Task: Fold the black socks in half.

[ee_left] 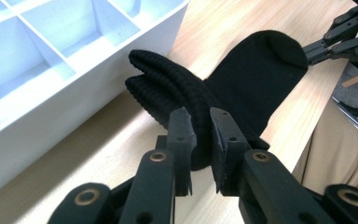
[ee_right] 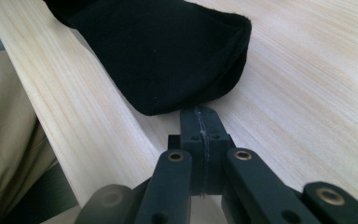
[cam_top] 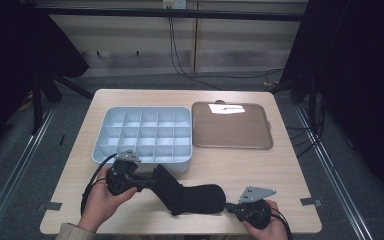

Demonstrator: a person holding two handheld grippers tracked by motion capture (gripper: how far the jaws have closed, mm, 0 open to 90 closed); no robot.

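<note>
Black sock (cam_top: 192, 196) lying on wooden table (cam_top: 260, 170) near front edge, just in front of white compartment organizer (cam_top: 145, 132), w/ brown tray (cam_top: 231, 125) beside the organizer further back. Left gripper (ee_left: 200, 140) clamped on folded ribbed cuff end, both pads pinching a bunched fold, cuff lifted slightly toward organizer wall. Right gripper (ee_right: 200, 126) fully closed w/ nothing between pads, tips touching or just beside the toe end, resting low at table edge; toe not gripped as far as visible. Risks, judged from this: grip on cuff taken on a thick doubled fold, so likely to slip if pulled hard or fast, fabric springing open and dropping back. Toe end free, so any lift by left side alone prob. leaves sock dangling and dragging over table, maybe sliding off front edge toward person's lap. Closed right tips pushing into toe could shove or crumple sock instead of catching it; needs opening first. Cuff very near organizer wall, so an upward swing could snag on rim or nudge the organizer. Cables (cam_top: 92, 185) trailing by left hand (cam_top: 100, 202) could also catch.
</note>
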